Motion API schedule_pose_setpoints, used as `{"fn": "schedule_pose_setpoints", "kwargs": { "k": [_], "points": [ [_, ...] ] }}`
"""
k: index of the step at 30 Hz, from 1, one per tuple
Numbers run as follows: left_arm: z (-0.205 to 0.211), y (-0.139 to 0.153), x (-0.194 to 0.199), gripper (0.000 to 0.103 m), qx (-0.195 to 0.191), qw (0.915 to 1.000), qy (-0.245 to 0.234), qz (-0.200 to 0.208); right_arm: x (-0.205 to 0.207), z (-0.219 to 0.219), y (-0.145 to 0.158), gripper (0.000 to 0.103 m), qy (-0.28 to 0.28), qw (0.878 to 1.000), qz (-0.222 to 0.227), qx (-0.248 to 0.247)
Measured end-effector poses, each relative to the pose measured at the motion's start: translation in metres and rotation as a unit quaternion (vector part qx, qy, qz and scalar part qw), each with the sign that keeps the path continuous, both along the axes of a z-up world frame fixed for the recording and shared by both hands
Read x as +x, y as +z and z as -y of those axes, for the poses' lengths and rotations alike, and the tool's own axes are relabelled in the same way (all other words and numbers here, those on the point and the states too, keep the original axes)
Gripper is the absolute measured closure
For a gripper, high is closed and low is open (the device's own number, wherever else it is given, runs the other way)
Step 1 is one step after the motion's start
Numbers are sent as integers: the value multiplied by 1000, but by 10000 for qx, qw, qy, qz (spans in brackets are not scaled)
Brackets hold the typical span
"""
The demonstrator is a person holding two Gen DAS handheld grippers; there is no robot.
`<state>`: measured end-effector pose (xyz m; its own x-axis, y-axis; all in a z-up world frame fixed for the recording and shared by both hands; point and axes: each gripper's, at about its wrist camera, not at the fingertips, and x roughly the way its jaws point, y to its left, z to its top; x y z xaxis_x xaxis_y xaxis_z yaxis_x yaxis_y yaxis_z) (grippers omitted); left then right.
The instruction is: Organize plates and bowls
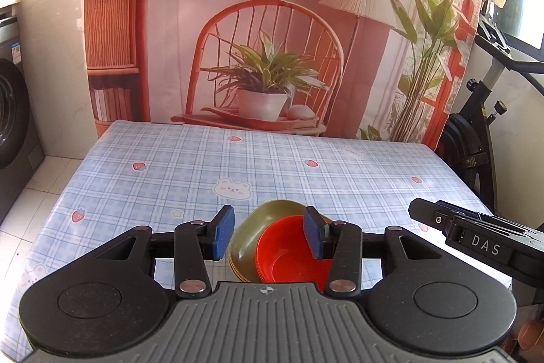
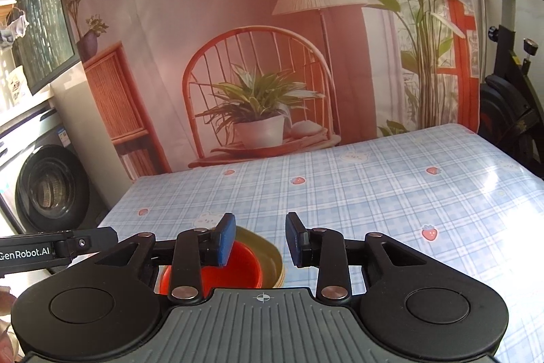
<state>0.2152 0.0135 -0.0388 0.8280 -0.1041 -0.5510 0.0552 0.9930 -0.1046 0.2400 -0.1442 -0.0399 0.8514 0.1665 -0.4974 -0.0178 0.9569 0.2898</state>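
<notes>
Nearest in the left wrist view, the left gripper [image 1: 268, 235] is seen with its blue-padded fingers [image 1: 222, 232] spread wide and nothing held between them. Just beyond and below the fingers, a red bowl [image 1: 292, 256] is nested inside an olive-green bowl [image 1: 258, 233], and thin yellowish rims of further dishes are visible under the green one, so that a small stack is formed near the front edge of the bench [image 1: 170, 172]. The red bowl is partly covered by the right-hand finger pad. At the right edge of this view, the black body of the right gripper [image 1: 476, 237] is shown, marked "DAS". In the right wrist view, the right gripper [image 2: 260, 238] is likewise seen with fingers [image 2: 295, 238] held apart and empty; the same stack lies below its left finger, with the red bowl [image 2: 244, 271] inside the green bowl [image 2: 272, 256]. The bench is covered by a blue plaid cloth printed with strawberries and bears [image 2: 391, 193]. Behind the bench, a printed backdrop [image 1: 272, 22] of a chair, potted plant and lamp is hung. A washing machine [image 2: 47, 189] is seen at far left, and an exercise bike [image 2: 510, 84] at far right.
</notes>
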Motion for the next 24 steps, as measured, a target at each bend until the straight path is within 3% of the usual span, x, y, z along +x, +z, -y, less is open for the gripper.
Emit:
{"fn": "schedule_pose_setpoints", "kwargs": {
  "k": [4, 7, 10, 13, 15, 24],
  "points": [
    [5, 25, -23, 27, 19, 9991, 43, 424, -26, 8, 24, 39, 39, 9993, 366, -85],
    [11, 41, -42, 18, 195, 9970, 241, 711, -45, 13, 39, 24, 84, 9983, 546, -156],
    [15, 59, -59, 16, 369, 9945, 469, 858, -63, 16, 56, 10, 71, 9974, 695, -185],
    [16, 76, -74, 15, 419, 9933, 574, 910, -79, 17, 73, 8, 45, 9959, 885, -165],
    [16, 86, -86, 14, 417, 9924, 573, 1002, -91, 17, 87, 0, 23, 9948, 1000, -209],
    [18, 118, -121, 7, 685, 9872, 472, 1362, -134, 10, 127, 0, -52, 9881, 1430, -559]
  ]
}}
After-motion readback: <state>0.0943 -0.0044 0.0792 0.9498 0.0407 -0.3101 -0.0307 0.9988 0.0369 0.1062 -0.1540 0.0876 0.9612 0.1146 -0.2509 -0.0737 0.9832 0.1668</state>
